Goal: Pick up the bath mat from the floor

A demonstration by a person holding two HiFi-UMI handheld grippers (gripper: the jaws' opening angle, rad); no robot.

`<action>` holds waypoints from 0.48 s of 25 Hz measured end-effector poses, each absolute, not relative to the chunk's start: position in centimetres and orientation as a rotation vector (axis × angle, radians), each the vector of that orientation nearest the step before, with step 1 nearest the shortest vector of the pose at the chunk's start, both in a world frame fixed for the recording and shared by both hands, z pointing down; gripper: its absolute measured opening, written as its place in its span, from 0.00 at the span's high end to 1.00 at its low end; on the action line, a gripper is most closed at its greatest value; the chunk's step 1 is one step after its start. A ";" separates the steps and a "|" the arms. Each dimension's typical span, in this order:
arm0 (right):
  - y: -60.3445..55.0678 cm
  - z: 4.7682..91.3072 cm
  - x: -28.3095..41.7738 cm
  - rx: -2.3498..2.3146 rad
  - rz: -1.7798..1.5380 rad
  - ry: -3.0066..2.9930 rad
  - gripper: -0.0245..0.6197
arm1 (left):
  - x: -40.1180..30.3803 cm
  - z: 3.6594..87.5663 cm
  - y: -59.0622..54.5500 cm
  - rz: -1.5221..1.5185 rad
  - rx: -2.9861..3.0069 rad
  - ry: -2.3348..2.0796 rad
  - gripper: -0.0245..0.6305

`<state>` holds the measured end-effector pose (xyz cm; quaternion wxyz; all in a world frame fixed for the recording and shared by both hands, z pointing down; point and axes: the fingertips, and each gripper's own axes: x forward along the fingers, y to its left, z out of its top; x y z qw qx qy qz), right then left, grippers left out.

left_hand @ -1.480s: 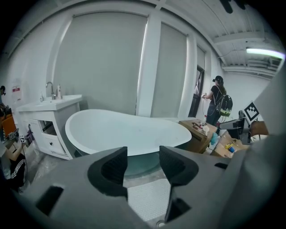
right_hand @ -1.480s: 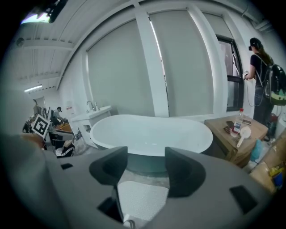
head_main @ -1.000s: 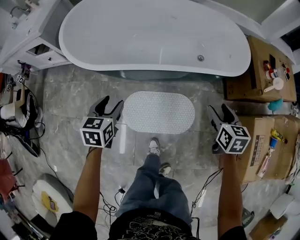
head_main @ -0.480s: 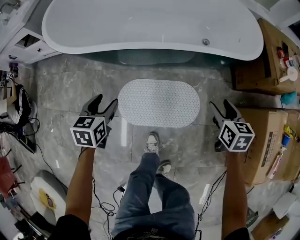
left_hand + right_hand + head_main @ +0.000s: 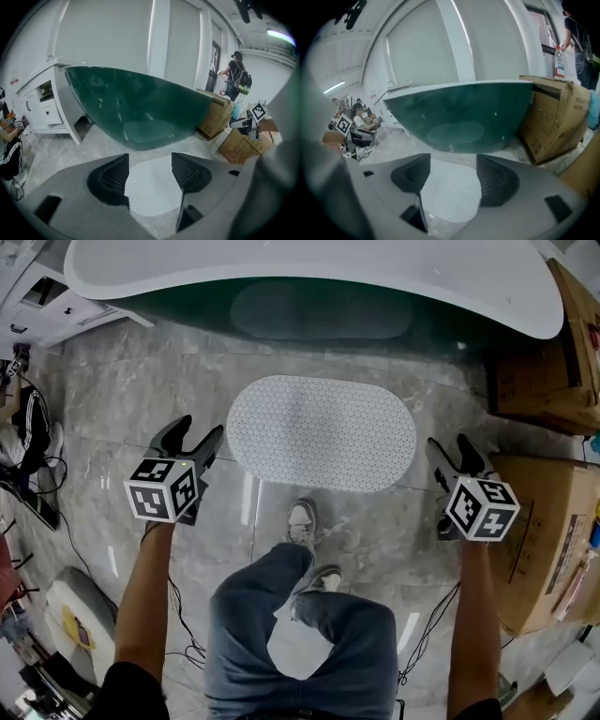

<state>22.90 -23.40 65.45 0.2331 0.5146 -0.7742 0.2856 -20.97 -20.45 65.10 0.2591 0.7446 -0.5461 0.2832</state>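
A white oval bath mat (image 5: pixel 322 431) with a dotted surface lies flat on the grey marble floor (image 5: pixel 122 399) in front of the bathtub. My left gripper (image 5: pixel 192 434) hovers just off the mat's left end, its jaws opening with nothing between them. My right gripper (image 5: pixel 456 449) hovers just off the mat's right end, jaws also opening and empty. In the left gripper view the mat (image 5: pixel 152 187) shows on the floor between and beyond the jaws of that gripper (image 5: pixel 150 171). The right gripper view frames the mat (image 5: pixel 450 194) the same way past its gripper (image 5: pixel 453 174).
The bathtub (image 5: pixel 309 282), white-rimmed with a dark green outside, stands just beyond the mat. Cardboard boxes (image 5: pixel 544 512) line the right side. A white cabinet (image 5: pixel 42 301) stands at the far left, with bags and cables (image 5: pixel 33 465) on the floor. The person's shoes (image 5: pixel 302 521) stand near the mat's near edge.
The head view has come lower and closer, so the mat looks larger and the tub has slid up out of frame. Both grippers sit a little lower, flanking the mat's ends.
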 end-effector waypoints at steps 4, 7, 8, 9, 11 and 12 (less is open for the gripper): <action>-23.1 70.7 23.8 1.405 0.771 -2.120 0.48 | -21.5 71.1 -20.3 0.754 1.992 -1.498 0.51; -23.0 74.7 24.0 1.409 0.778 -2.116 0.48 | -21.6 75.2 -20.6 0.742 1.995 -1.504 0.50; -23.0 76.1 24.1 1.408 0.773 -2.114 0.47 | -21.6 76.6 -20.7 0.744 1.998 -1.502 0.50; -23.1 77.4 24.1 1.408 0.767 -2.113 0.47 | -21.7 78.0 -20.8 0.741 2.000 -1.500 0.50; -23.3 79.9 24.2 1.418 0.761 -2.111 0.46 | -21.8 80.6 -20.9 0.726 1.999 -1.498 0.48; -23.4 81.1 24.3 1.424 0.761 -2.111 0.46 | -22.0 81.8 -21.0 0.723 1.999 -1.500 0.48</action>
